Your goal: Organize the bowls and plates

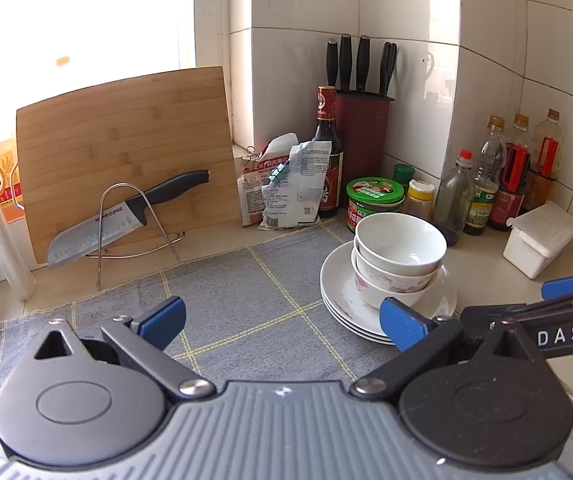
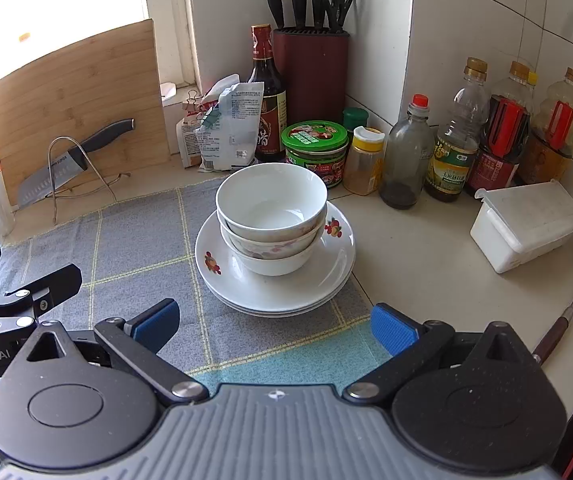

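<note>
Now | left gripper (image 1: 282, 320) and right gripper (image 2: 274, 326): jaws spread, empty | 3 bowls (image 2: 271, 216) nested on plates (image 2: 338, 268) | glazed, slippery, breakable, likely heavy together | pinch top bowl's rim

Bowls (image 2: 271, 216) stacked on plates (image 2: 274, 284), on the cloth (image 2: 134, 256), before jars (image 2: 313, 148).

Home kitchen. Evidence: white tiled walls (image 2: 466, 20), knife block (image 2: 311, 68) in the corner, row of oil and sauce bottles (image 2: 498, 136), bamboo cutting board (image 1: 126, 148) with chef's knife (image 1: 126, 216) on a wire rack, stacked bowls (image 2: 272, 216) on plates (image 2: 274, 284) on the desk (image 2: 426, 248).
</note>
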Motion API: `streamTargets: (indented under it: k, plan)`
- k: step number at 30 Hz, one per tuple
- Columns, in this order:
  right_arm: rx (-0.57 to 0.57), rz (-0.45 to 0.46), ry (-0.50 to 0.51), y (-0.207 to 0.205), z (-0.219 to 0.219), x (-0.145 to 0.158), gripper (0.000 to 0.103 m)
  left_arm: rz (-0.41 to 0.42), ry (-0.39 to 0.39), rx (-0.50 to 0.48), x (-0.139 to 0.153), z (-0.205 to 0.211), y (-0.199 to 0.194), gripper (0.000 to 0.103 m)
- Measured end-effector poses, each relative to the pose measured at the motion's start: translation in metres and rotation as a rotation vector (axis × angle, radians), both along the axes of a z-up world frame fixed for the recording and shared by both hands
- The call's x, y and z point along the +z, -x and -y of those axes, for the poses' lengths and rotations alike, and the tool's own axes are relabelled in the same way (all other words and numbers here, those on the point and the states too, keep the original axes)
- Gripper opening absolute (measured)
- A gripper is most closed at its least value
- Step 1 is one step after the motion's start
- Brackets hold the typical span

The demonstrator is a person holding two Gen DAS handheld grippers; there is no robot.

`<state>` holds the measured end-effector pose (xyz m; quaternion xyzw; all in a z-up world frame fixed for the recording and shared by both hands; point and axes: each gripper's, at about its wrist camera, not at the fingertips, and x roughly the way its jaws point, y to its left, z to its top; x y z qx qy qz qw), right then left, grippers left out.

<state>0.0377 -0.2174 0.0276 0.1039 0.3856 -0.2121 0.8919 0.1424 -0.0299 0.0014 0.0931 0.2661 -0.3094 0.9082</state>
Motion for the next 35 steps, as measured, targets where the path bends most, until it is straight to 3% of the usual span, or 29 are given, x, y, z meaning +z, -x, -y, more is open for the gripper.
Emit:
streamTargets:
  k: [35]
  plan:
    - [-0.001,-0.005,0.021,-0.0021,-0.0025,0.0019,0.103,-0.007,-0.002,0.002,-0.0003,0.0000,-0.0006,0.102]
